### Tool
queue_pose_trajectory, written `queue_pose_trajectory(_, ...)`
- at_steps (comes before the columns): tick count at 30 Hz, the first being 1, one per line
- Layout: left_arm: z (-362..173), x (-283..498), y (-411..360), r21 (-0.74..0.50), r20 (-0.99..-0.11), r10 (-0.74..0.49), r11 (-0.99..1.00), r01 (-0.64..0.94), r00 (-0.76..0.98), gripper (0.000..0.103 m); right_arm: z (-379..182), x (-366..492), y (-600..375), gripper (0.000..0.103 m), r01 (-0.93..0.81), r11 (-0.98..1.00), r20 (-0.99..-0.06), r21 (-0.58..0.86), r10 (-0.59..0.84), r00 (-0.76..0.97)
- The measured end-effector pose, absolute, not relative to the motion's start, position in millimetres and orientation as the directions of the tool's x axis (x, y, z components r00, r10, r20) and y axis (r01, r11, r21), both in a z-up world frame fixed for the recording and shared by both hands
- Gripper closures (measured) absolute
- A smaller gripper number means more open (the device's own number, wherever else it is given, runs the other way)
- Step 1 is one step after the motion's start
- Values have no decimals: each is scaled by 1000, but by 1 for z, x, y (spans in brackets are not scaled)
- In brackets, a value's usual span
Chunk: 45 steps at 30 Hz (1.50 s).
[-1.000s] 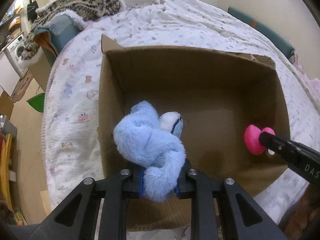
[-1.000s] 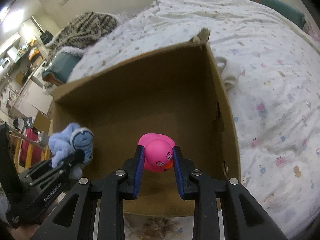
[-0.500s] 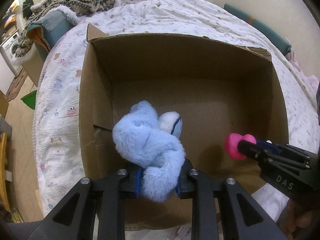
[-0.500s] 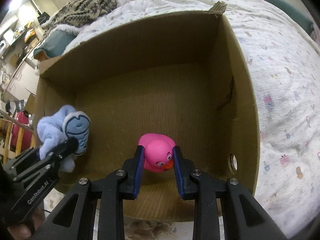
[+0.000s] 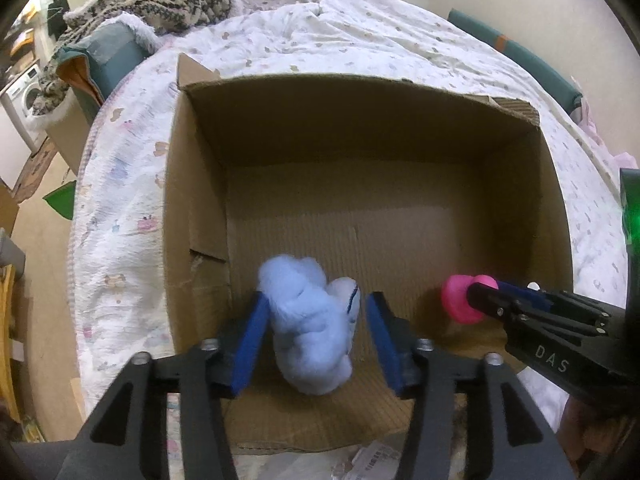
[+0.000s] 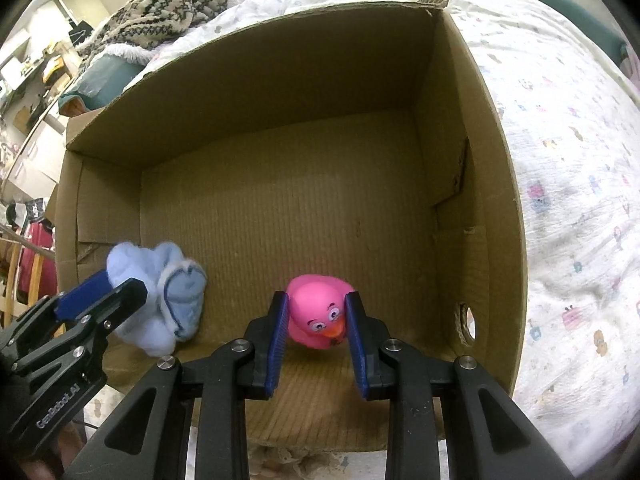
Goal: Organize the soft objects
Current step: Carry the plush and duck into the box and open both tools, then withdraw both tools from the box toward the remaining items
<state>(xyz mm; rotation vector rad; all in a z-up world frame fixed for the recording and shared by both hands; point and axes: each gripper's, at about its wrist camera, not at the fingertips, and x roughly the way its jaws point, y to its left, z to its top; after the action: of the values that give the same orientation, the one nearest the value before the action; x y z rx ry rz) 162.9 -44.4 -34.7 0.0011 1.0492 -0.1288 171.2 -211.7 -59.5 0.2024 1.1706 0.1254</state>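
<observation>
A bed with a printed quilt (image 5: pixel 132 216) carries the cardboard box (image 5: pixel 400 128) I work over. Inside the box, near its left wall, the blue plush toy (image 5: pixel 310 320) sits between the left gripper (image 5: pixel 314 322), whose jaws are opening and no longer press it. If I lift now, fur may snag a pad. The right gripper (image 6: pixel 316 318) clamps the pink rubber duck (image 6: pixel 316 312) low inside the box; released there, it may roll.

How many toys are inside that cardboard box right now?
2. A light blue plush toy sits near the box's left wall, between the opening jaws of the left hand-held gripper. A pink rubber duck is clamped in the right hand-held gripper. None seem hidden.
</observation>
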Motion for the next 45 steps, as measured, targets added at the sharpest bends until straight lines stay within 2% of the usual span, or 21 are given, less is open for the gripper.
queue_pose_trajectory(2, -33, 161, -45, -58, -862, -103, 993, 104, 496, 49, -60, 171, -213, 73, 7, 975, -899, 224, 204, 387)
queue_pose_trajectory(4, -32, 163, -44, -72, -863, -114, 992, 105, 492, 39, -60, 171, -214, 73, 9, 974, -898, 227, 206, 390)
queue_pose_trajectory(12, -27, 158, -45, -41, -852, -83, 995, 92, 517, 38, -56, 171, -223, 71, 21, 962, -881, 274, 242, 406)
queue_pose_trajectory(14, -25, 158, -45, -42, -848, -85, 995, 94, 524, 38, -53, 170, -227, 55, 24, 958, -875, 287, 252, 414)
queue_pose_trajectory(15, -24, 158, -43, -39, -845, -82, 995, 92, 528, 38, -51, 169, -228, 36, 25, 957, -869, 290, 252, 425)
queue_pose_trajectory(16, -23, 158, -42, -39, -843, -82, 995, 92, 531, 38, -48, 168, -228, 35, 21, 954, -860, 298, 258, 439)
queue_pose_trajectory(25, -18, 157, -34, -41, -833, -74, 997, 72, 548, 38, -34, 160, -220, 35, -18, 964, -847, 264, 240, 475)
queue_pose_trajectory(45, 11, 108, -22, -40, -803, -60, 998, 46, 593, 38, 3, 124, -231, 35, 4, 957, -799, 291, 241, 551)
